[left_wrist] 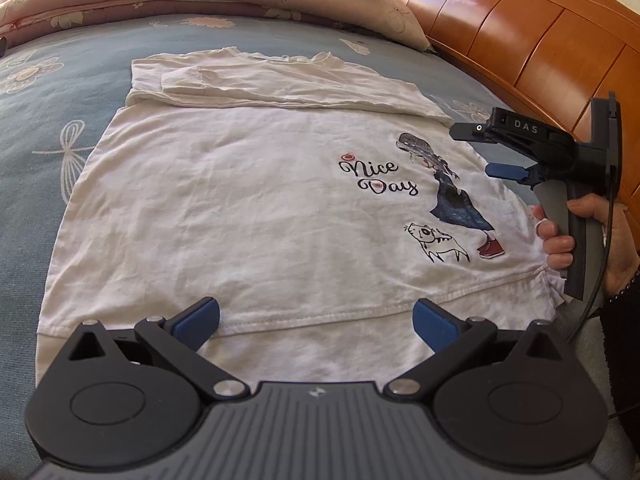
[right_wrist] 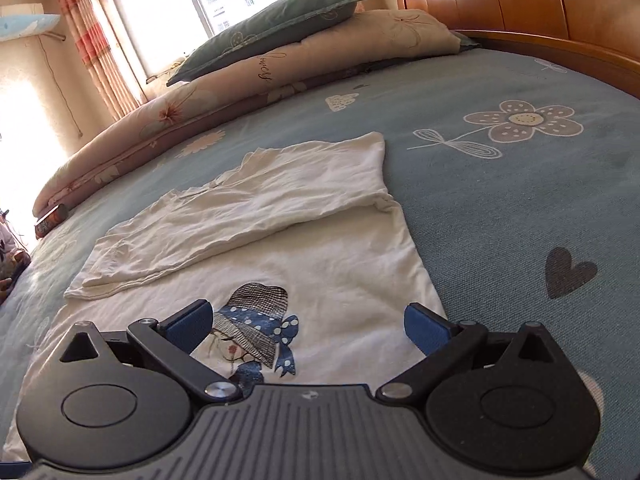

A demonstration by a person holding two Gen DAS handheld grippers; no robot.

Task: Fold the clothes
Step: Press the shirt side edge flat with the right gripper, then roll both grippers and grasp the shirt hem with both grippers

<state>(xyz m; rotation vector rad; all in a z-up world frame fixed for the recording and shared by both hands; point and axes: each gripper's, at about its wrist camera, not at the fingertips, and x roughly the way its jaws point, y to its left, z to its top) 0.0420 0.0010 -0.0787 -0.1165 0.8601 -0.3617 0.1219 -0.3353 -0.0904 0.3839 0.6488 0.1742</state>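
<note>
A white T-shirt [left_wrist: 248, 208] with a "Nice Day" print of a girl and a cat lies flat on the blue bedspread [left_wrist: 40, 128]. Its far side is folded over onto the body, forming a band [left_wrist: 280, 80]. My left gripper [left_wrist: 316, 320] is open, just above the shirt's near hem. My right gripper [right_wrist: 308, 324] is open and empty, low over the printed girl's hat; in the left wrist view it [left_wrist: 488, 148] hovers at the shirt's right edge, held by a hand. The folded band also shows in the right wrist view [right_wrist: 248, 216].
A rolled floral quilt [right_wrist: 240, 96] and a green pillow [right_wrist: 272, 24] lie along the far side of the bed. A wooden headboard [left_wrist: 520, 40] stands at the right. A window with curtains [right_wrist: 172, 8] is behind.
</note>
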